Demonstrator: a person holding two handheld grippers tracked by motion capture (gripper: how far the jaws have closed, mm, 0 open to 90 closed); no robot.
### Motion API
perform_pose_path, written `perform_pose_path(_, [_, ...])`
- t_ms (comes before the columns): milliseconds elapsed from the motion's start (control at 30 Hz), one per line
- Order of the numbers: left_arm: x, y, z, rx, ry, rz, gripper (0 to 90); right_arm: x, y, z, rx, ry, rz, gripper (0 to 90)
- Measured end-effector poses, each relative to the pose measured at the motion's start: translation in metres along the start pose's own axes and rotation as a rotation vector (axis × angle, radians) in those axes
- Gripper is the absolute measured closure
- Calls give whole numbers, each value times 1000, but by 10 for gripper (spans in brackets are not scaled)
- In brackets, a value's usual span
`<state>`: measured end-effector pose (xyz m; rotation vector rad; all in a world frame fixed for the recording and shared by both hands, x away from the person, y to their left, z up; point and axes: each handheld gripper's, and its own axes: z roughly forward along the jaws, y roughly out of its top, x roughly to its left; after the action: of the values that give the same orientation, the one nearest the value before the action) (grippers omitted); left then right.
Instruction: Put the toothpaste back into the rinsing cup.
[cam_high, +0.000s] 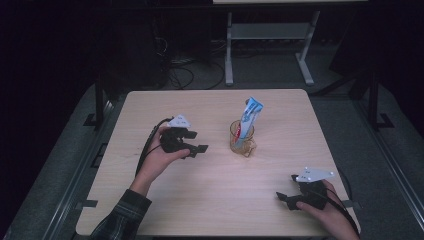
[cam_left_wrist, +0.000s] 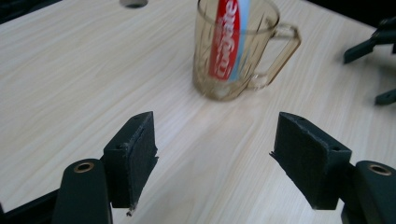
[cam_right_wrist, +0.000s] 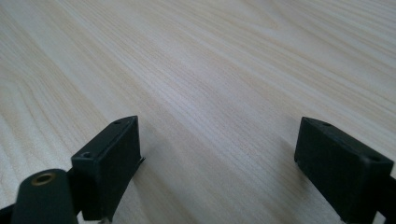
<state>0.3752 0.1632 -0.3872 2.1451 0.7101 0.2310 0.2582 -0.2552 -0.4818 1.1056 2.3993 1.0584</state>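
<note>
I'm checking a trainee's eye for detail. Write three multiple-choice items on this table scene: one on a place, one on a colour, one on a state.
1. Where is the toothpaste tube?
A. flat on the table
B. standing in the mug
C. in the right gripper

2. What colour is the mug?
A. clear amber
B. solid white
C. dark blue

3. How is the left gripper?
A. shut on the mug
B. shut on the tube
C. open, holding nothing

Answers:
1 B, the tube rises out of the mug's mouth.
2 A, the tube shows through its tinted wall.
3 C, bare table shows between its jaws, short of the mug.
</note>
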Motion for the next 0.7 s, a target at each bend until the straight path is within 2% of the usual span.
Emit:
perform_pose_path(433, [-5,-45,-22,55,65,-2,279,0,0,0,-2,-2,6,135])
perform_pose_path(700, [-10,-75,-37,80,137,-14,260,0,0,0,-2,-5,7,135])
